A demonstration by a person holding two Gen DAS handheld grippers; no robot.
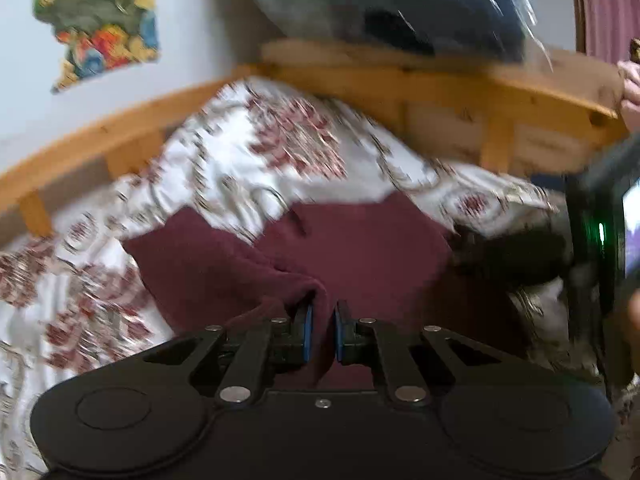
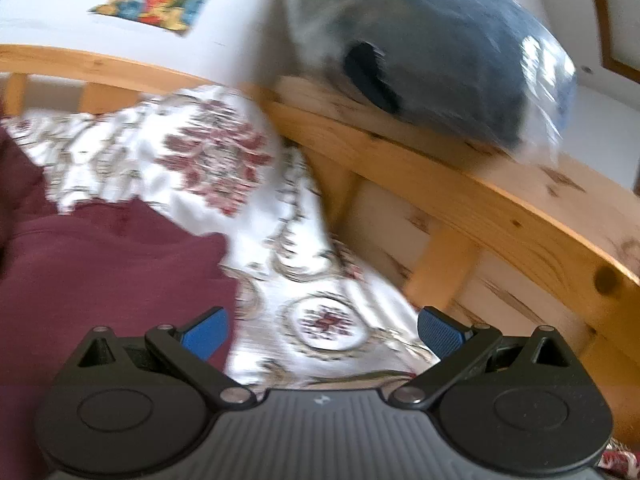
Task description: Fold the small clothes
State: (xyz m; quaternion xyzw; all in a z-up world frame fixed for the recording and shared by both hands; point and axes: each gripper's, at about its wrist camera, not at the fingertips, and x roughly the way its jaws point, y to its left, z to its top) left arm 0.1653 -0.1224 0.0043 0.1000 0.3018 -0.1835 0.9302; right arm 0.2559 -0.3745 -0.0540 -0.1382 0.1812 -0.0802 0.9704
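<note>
Item: maroon garment (image 1: pixel 360 248), soft knit, lying spread on the bed over a white bedspread (image 1: pixel 224 168) printed with red floral medallions. One fold of its near edge is rising off the bedspread and running between the blue pads (image 1: pixel 307 334) of the left tool (image 1: pixel 322 334).

Left tool: jaws drawn nearly together and clamping that fold of the maroon garment; cloth is draping over the left finger.

Right tool (image 2: pixel 322 334): jaws standing wide apart, gripping nothing. It is hanging over the bedspread just beside the garment's right edge, the left pad (image 2: pixel 206 334) showing against the maroon cloth and the right pad against the wooden bed frame (image 2: pixel 460 200). In the left wrist view it is appearing at the far right edge, a person's hand (image 1: pixel 630 92) above it.

Surroundings: a dark blue bundle in clear plastic (image 2: pixel 440 60) resting on the frame's top rail; a colourful picture (image 1: pixel 100 16) hanging on the pale wall. Both views are blurring.
</note>
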